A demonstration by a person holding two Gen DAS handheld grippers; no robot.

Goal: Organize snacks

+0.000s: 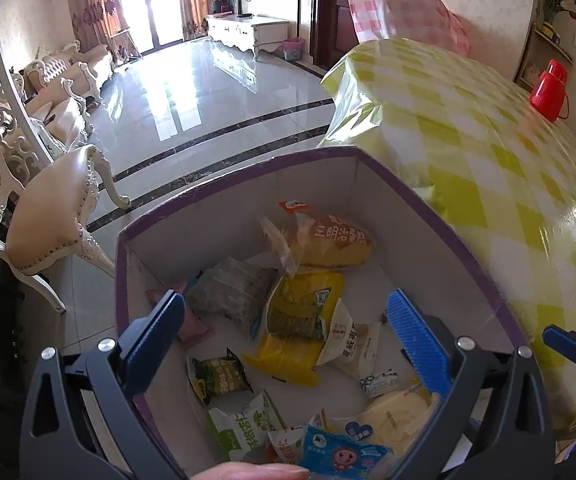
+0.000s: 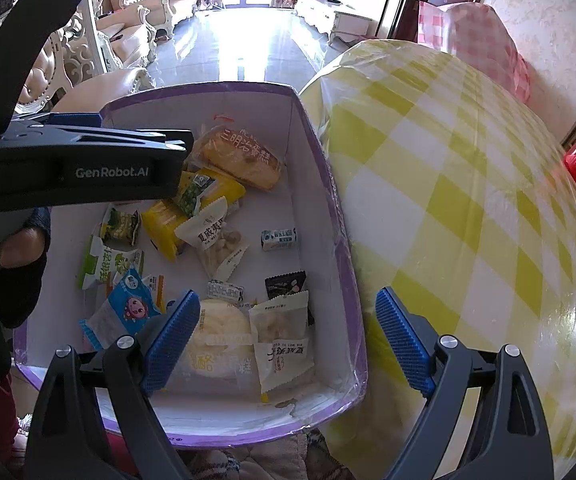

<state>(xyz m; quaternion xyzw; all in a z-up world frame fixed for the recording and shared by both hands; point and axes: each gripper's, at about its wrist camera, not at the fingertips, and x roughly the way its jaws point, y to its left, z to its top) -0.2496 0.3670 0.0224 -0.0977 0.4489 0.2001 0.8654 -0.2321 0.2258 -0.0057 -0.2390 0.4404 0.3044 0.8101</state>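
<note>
Left gripper (image 1: 284, 336): jaws spread, empty, hovering over the box (image 1: 248, 168). Right gripper (image 2: 288, 332): jaws spread, empty, straddling the box's wall on the worktop side, one pad inside the box, the other over the worktop (image 2: 467, 200).

Box: purple-rimmed, white inside, just beside the worktop's edge, holding all the snacks in view. No snack shows on the checked cloth.

Contents, counted from the right wrist view:
- sandwich cake (image 2: 244, 156), one, at the box's far end
- yellow packet (image 2: 192, 204), one
- green packets, two, by the box's wall away from the worktop
- blue packet (image 2: 128, 308), one
- white nut sachets, two
- round pale cake (image 2: 220, 328), one, at the box's near end
- small sweets, three or so; the count is uncertain where wrappers overlap

Judgement: gathering looks complete or nearly so. The next move is best done by keeping both jaws clear of the thin box wall and lifting away straight, so the box is not tipped.

Red flask (image 1: 549, 90): one, on the worktop far from the box.
</note>
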